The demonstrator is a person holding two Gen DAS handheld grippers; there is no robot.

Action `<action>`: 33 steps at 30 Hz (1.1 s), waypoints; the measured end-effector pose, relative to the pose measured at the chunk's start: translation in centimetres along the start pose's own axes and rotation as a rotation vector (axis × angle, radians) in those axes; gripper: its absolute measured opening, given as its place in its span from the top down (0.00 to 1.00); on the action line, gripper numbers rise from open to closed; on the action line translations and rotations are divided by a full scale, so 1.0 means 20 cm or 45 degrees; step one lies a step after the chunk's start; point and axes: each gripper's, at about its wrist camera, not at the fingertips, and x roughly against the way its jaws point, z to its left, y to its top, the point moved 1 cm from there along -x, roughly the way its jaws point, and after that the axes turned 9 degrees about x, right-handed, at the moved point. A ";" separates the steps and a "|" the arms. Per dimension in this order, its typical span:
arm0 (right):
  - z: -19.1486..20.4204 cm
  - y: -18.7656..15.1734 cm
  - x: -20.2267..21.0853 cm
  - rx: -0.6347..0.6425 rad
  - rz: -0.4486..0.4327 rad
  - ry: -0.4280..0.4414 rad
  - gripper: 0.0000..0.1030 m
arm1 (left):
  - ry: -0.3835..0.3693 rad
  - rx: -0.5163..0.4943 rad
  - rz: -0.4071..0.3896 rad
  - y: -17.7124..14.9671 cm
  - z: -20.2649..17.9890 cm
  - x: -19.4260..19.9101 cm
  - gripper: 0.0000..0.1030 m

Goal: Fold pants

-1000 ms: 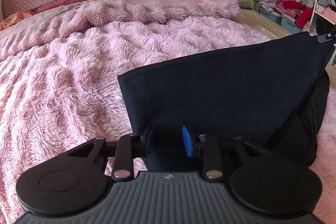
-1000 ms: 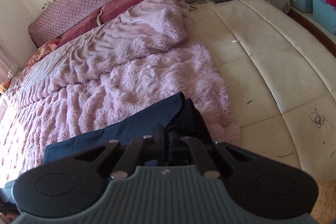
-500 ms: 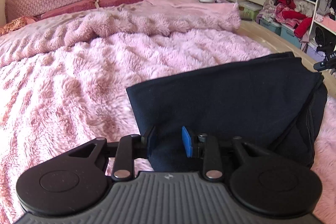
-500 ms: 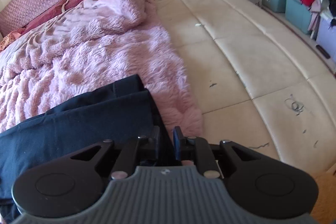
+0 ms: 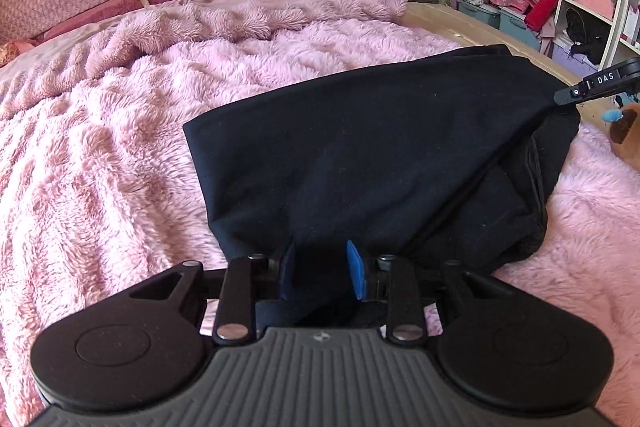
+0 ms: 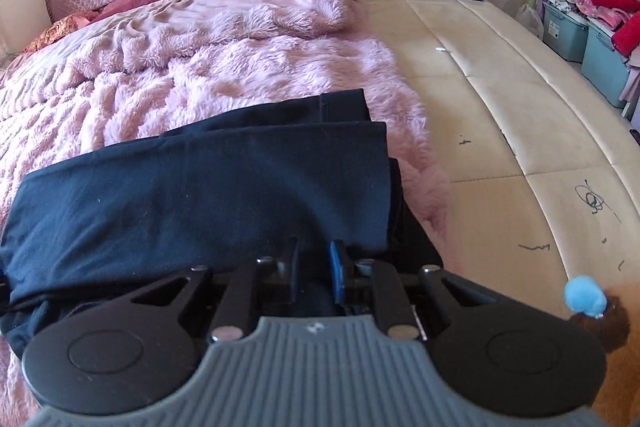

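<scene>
A pair of dark navy pants lay folded over on the fluffy pink blanket near the bed's foot-end right edge, where the plush cover gave way to the bare cream padded surround. The left claw sat at the near edge of the bundle, its blue-padded jaws set fairly wide with dark cloth between them — whether that cloth was pinched or merely lying in the gap could not be told from the shadowed view. The right claw was narrower, its jaws astride the bundle's near right corner with fabric between them, apparently gripped.

Judging by the stacked layers and the hemmed leg end poking out beyond the top layer, the fold appeared well advanced: the garment was already doubled into a compact, roughly rectangular packet. What seemed left was to let go, even up the offset edges and smooth the slack right side, where inner layers bulged out.

The cloth looked a soft, matte knit — limp, creaseless, dull against the long-piled, rippled blanket.
</scene>
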 end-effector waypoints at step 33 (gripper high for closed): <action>-0.47 -0.34 -0.12 -1.055 -0.302 0.422 0.72 | -0.420 1.110 -0.125 0.09 0.62 -0.36 0.85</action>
